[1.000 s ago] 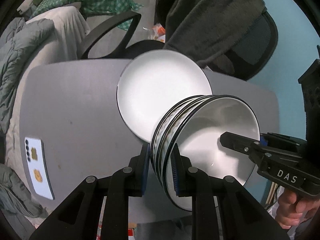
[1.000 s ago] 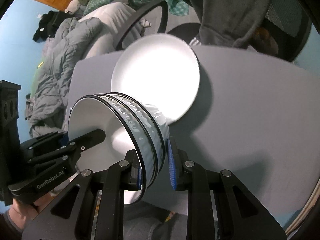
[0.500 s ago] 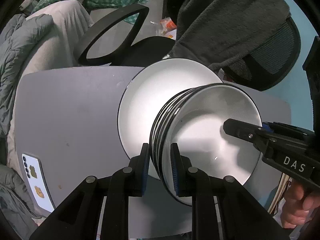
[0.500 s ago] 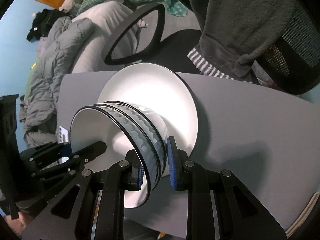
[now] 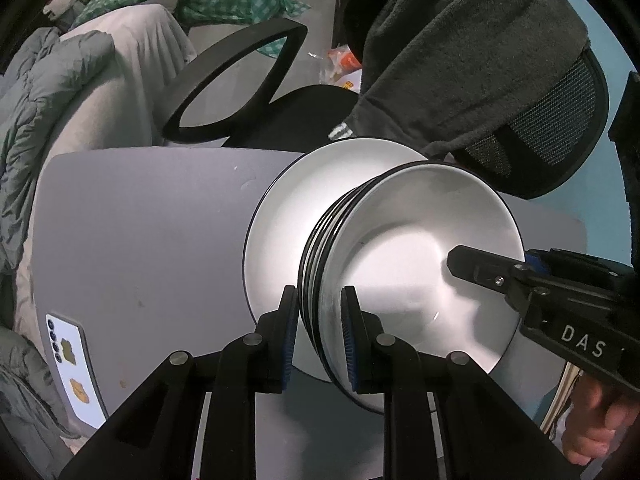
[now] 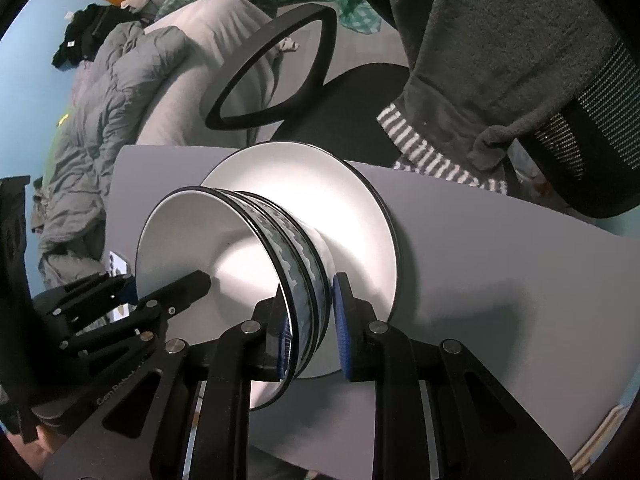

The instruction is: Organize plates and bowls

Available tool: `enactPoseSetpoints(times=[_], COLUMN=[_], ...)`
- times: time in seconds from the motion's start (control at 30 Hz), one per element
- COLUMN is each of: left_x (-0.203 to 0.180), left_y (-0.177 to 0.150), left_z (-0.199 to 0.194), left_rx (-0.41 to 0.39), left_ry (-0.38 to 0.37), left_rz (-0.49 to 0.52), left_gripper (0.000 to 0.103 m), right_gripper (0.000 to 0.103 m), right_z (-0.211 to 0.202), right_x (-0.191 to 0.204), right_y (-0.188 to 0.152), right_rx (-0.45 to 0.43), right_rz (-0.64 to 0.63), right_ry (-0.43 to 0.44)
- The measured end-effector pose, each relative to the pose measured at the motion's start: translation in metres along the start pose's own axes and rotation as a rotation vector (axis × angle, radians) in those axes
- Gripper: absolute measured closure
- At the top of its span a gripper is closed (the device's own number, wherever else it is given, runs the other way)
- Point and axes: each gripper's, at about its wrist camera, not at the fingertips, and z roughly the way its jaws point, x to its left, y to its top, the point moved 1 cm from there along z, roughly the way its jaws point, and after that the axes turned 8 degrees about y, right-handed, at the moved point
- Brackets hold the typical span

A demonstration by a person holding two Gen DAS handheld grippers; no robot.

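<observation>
White glare washed out the plate (image 5: 280,232) surface, so no detail could be read there, and the base of the bowls (image 5: 420,272) was hidden by their own rims, so contact with the plate could not be confirmed. Count of nested bowls was hard to fix; the right wrist view showed about three dark-edged rims (image 6: 296,264) with a blue wavy band on the outer walls, insides plain white. The stack sat over the plate, which lay flat on the grey table (image 5: 140,220) near its far edge, just in front of a black chair (image 5: 248,80) draped with a dark grey garment (image 5: 460,48). A phone (image 5: 74,364) lay at the table's left edge, partly cut off. Both grippers pointed steeply down. The left gripper (image 5: 319,320) straddled the stack's rims on its side; its jaws were opening, the rims between them and a slight gap visible at the pads. The right gripper (image 6: 310,320) clamped the opposite side, one finger inside the top bowl, the other against the outer wall, pads pressing. Part of a hand (image 5: 596,420) on the right gripper's handle showed at the left wrist view's lower right corner, mostly cut off.
</observation>
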Motion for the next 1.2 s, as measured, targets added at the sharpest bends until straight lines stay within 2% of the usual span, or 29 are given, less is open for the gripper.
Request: enactPoseSetpoints(times=[0.03,0.07,0.13,0.2,0.27,0.33,0.5,0.53,0.57,0.7,0.8,1.2], left_x=[0.000,0.003,0.009,0.014,0.018,0.020,0.021,0.021,0.020,0.017,0.015,0.014], left_y=[-0.001,-0.004,-0.010,-0.015,-0.021,-0.027,-0.046,-0.048,-0.051,-0.064,-0.073,-0.113], left_z=[-0.001,-0.005,-0.013,-0.022,-0.037,-0.056,-0.119,-0.127,-0.138,-0.180,-0.203,-0.255], left_rx=[-0.008,-0.031,-0.059,-0.077,-0.103,-0.141,-0.270,-0.286,-0.309,-0.378,-0.399,-0.479], left_ry=[0.007,0.019,0.045,0.050,0.056,0.079,0.116,0.122,0.122,0.122,0.122,0.095], left_rz=[-0.005,-0.015,-0.027,-0.038,-0.042,-0.027,0.010,0.011,0.012,0.016,0.020,0.025], left_gripper=[0.074,0.070,0.059,0.050,0.043,0.042,0.031,0.024,0.022,0.022,0.022,0.022], right_gripper=[0.082,0.077,0.060,0.052,0.050,0.048,0.040,0.040,0.040,0.039,0.039,0.039], right_z=[0.000,-0.001,-0.006,-0.012,-0.022,-0.034,-0.077,-0.088,-0.097,-0.131,-0.154,-0.200], right_x=[0.000,0.000,0.001,0.003,0.005,0.010,0.032,0.037,0.041,0.062,0.077,0.120], right_y=[-0.001,-0.002,-0.004,-0.008,-0.013,-0.019,-0.038,-0.043,-0.046,-0.061,-0.072,-0.110], right_rx=[-0.002,-0.006,-0.034,-0.060,-0.077,-0.093,-0.171,-0.193,-0.210,-0.279,-0.330,-0.469], right_rz=[-0.006,-0.012,-0.026,-0.044,-0.050,-0.065,-0.118,-0.121,-0.122,-0.133,-0.140,-0.146], right_ry=[-0.015,-0.042,-0.105,-0.149,-0.170,-0.191,-0.226,-0.224,-0.220,-0.234,-0.238,-0.259])
